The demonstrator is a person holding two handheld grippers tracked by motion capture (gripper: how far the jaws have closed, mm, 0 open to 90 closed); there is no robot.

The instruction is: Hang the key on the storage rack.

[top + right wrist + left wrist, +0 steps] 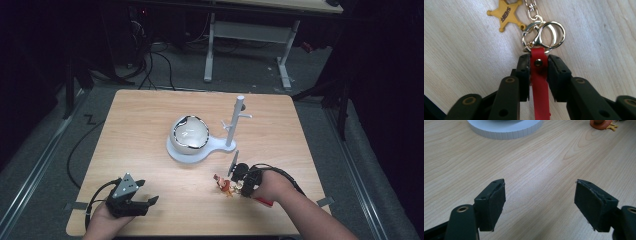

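1. Two grippers are in my hands; my left gripper (145, 200) rests low on the wooden table (150, 125), jaws spread wide with bare wood between the pads.
2. Ahead of my left gripper, well apart, stands the white round base (506, 131) that carries a white bowl-like globe (190, 132) and a white post (235, 125) with pegs.
3. To the right of that base and nearer to me, my right gripper (538, 75) points down at the table, its jaws pressed together on the red strap (539, 85) of a keychain.
4. Just beyond the tips of my right gripper, the strap ends in a gold clasp (536, 40) and a gold ring (555, 33), both lying on the wood.
5. Up and left of the clasp, just beside it, lies a yellow sheriff star (505, 15), linked by a short chain (532, 7).
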